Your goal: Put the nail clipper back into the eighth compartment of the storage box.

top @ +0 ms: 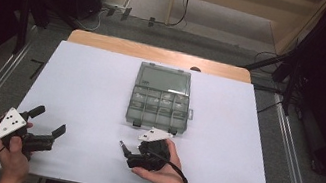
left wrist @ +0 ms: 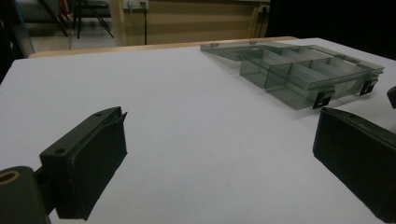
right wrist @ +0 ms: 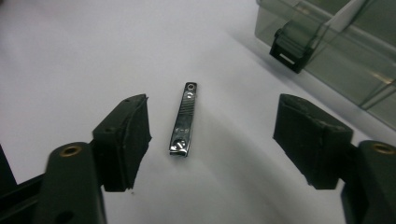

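Well, the left gripper (top: 48,121) sat low at the near left of the white table (top: 90,89), held in the person's left hand (top: 13,154), and its 2 black jaws stood wide apart with bare tabletop between them. In the left gripper view the same gap was plain, nothing gripped. Over at the near middle, the right hand (top: 162,172) held the right gripper (top: 127,150) tilted down toward the table. Its jaws were spread wide too, and in the right gripper view a metal nail clipper (right wrist: 184,119) lay flat on the white surface between them, closer to the left jaw, touching neither. Just beyond the right gripper sat a smoky-grey plastic compartment box (top: 159,98) in the middle of the table, lid (top: 163,78) flung open and lying flat on the far side. Its dividers made 2 rows of small compartments; whether anything lay inside them could not be told. A black latch (right wrist: 288,50) showed on the box's near edge.
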A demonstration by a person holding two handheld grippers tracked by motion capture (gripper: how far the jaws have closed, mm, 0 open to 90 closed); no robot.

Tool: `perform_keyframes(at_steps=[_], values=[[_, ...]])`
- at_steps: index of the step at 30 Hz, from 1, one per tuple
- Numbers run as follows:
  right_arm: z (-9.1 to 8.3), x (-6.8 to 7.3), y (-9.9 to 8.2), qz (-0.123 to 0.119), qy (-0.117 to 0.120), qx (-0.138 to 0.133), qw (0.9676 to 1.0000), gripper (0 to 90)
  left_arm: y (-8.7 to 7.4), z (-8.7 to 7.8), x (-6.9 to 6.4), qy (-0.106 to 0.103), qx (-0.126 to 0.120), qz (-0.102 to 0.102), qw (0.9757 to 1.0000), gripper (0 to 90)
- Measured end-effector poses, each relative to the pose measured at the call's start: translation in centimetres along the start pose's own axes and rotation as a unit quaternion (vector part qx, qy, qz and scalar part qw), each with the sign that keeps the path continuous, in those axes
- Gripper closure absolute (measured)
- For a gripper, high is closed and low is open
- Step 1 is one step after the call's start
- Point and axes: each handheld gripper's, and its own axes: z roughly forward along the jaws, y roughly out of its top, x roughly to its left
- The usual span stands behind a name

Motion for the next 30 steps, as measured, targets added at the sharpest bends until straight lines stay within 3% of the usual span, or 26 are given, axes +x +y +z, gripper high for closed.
perform_keyframes(at_steps=[5,7,9,12,16,20,24,27,30], values=[[0.5,0.3,-0.4,-0.003,-0.007,-0.007,0.9999,45.5,0.0,0.0,0.0,0.000,0.001,0.000,1.0000,2.2],[0.6,0.3,-0.4,-0.005,-0.009,-0.007,0.9999,47.9,0.0,0.0,0.0,0.000,0.001,-0.001,1.0000,2.2],[0.8,0.3,-0.5,-0.005,0.004,-0.008,0.9999,53.4,0.0,0.0,0.0,0.000,0.003,0.000,1.0000,2.2],[1.0,0.7,-0.4,0.008,0.020,0.004,0.9998,56.5,0.0,0.1,0.0,0.000,0.003,0.000,1.0000,2.2],[1.4,1.1,-0.5,0.001,0.006,0.014,0.9999,60.4,0.0,0.1,0.0,0.000,0.003,-0.001,1.0000,2.2],[1.7,1.2,-0.5,0.008,0.026,0.023,0.9994,64.5,0.0,0.1,0.0,0.000,0.003,-0.002,1.0000,2.2],[1.8,1.5,-0.6,0.001,0.019,0.024,0.9995,66.4,0.0,0.1,0.0,0.001,0.003,-0.001,1.0000,2.2],[2.1,1.4,-0.7,0.012,0.021,0.028,0.9993,64.6,0.0,0.1,0.0,0.001,0.003,-0.002,1.0000,2.2],[2.3,1.5,-1.0,0.011,0.014,0.028,0.9994,68.5,0.0,0.1,0.0,0.001,0.004,-0.002,1.0000,2.2]])
